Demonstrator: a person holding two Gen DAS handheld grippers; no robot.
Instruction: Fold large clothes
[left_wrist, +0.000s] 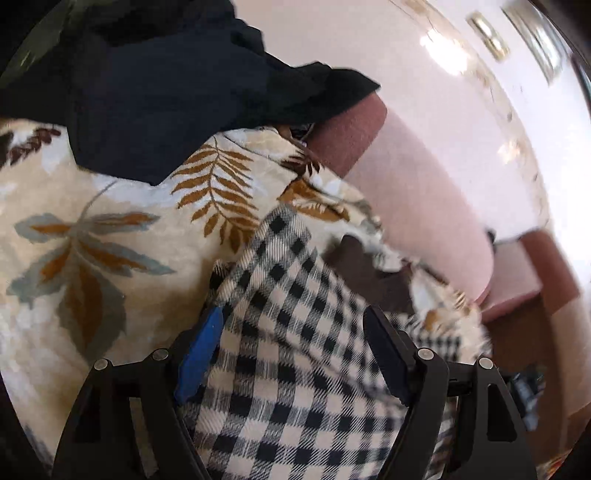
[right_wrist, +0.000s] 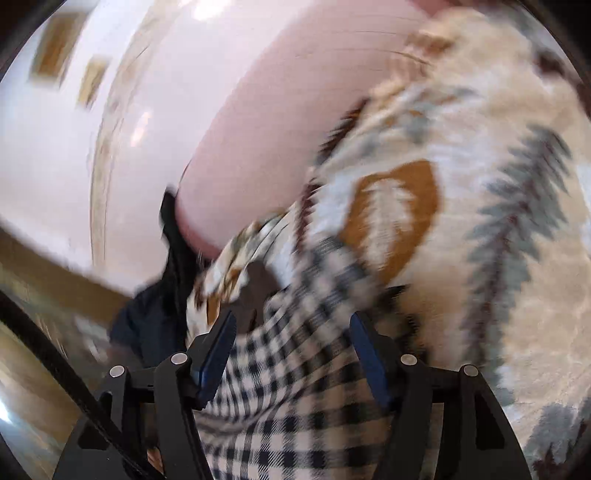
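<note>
Pink sofa cushions (left_wrist: 424, 206) carry a leaf-print blanket (left_wrist: 110, 229), with the checked flannel garment (left_wrist: 295, 332) draped toward its front edge. Left gripper (left_wrist: 295, 343) and right gripper (right_wrist: 291, 347) stand wide, cloth running between the jaws, unpinched. It looks soft, light and floppy: best gripped at hems or corners.

The checked garment (left_wrist: 295, 350) lies on the blanket (left_wrist: 110, 240), a dark garment (left_wrist: 166, 92) behind it.

Black tool (left_wrist: 293, 354) frames, blue pads (left_wrist: 199, 358), silver screws
</note>
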